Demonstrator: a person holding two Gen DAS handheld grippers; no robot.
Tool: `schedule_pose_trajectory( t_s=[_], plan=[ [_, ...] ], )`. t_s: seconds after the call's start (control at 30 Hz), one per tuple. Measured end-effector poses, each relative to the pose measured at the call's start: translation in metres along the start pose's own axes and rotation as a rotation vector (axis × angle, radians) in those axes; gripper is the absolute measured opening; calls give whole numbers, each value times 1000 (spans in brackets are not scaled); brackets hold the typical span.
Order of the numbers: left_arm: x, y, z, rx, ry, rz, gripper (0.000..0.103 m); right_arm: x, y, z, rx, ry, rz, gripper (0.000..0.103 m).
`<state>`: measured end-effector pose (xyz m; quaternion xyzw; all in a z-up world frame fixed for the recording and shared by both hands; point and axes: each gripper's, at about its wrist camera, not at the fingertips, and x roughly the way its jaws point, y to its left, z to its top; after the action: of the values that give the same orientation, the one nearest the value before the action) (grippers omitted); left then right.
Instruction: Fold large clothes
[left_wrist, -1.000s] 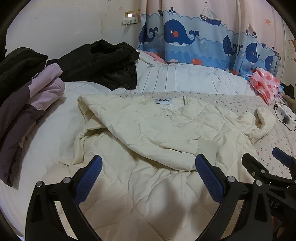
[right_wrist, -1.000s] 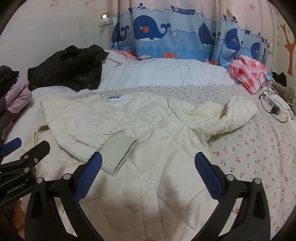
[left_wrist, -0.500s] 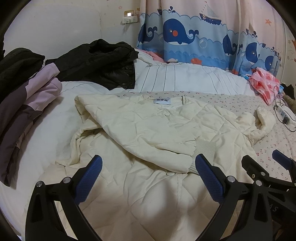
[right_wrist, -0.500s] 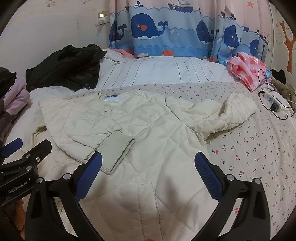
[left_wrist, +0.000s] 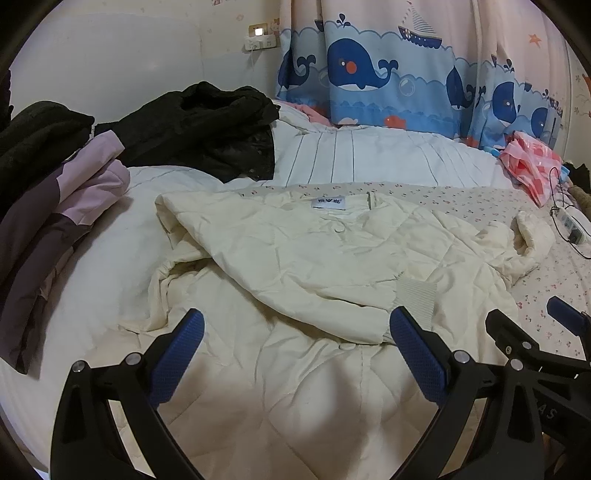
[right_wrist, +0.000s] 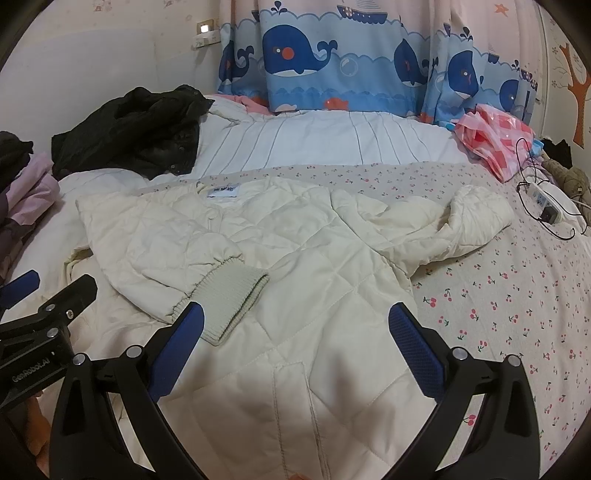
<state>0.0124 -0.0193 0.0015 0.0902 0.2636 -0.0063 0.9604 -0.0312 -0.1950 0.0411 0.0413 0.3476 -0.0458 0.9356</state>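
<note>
A cream quilted jacket (left_wrist: 295, 258) (right_wrist: 295, 251) lies spread on the bed, collar label at the far side. Its left sleeve is folded across the chest, and the ribbed cuff (right_wrist: 229, 291) (left_wrist: 415, 295) rests near the middle. The right sleeve (right_wrist: 461, 225) lies bunched out to the right on the cherry-print sheet. My left gripper (left_wrist: 295, 350) hovers open over the jacket's lower left part, holding nothing. Over the lower front hem my right gripper (right_wrist: 295, 347) is open too and empty. Each gripper shows at the edge of the other's view.
A black coat (left_wrist: 207, 129) and purple garments (left_wrist: 55, 206) are piled at the left. A white striped duvet (right_wrist: 332, 144) lies behind the jacket. At the right sit a pink checked bag (right_wrist: 495, 144) and a power strip (right_wrist: 546, 203) with its cable. Whale curtains hang behind.
Both views have drifted back slightly; the jacket sits a little higher in the frames. The cloth itself has not moved and both grippers stay open.
</note>
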Motion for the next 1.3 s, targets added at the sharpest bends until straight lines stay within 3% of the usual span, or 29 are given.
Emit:
schedule_pose_trajectory(
  t_s=[1.3],
  plan=[
    [-4, 1, -1, -16, 27, -31, 97, -2, -1, 2, -4, 7, -4, 97]
  ],
)
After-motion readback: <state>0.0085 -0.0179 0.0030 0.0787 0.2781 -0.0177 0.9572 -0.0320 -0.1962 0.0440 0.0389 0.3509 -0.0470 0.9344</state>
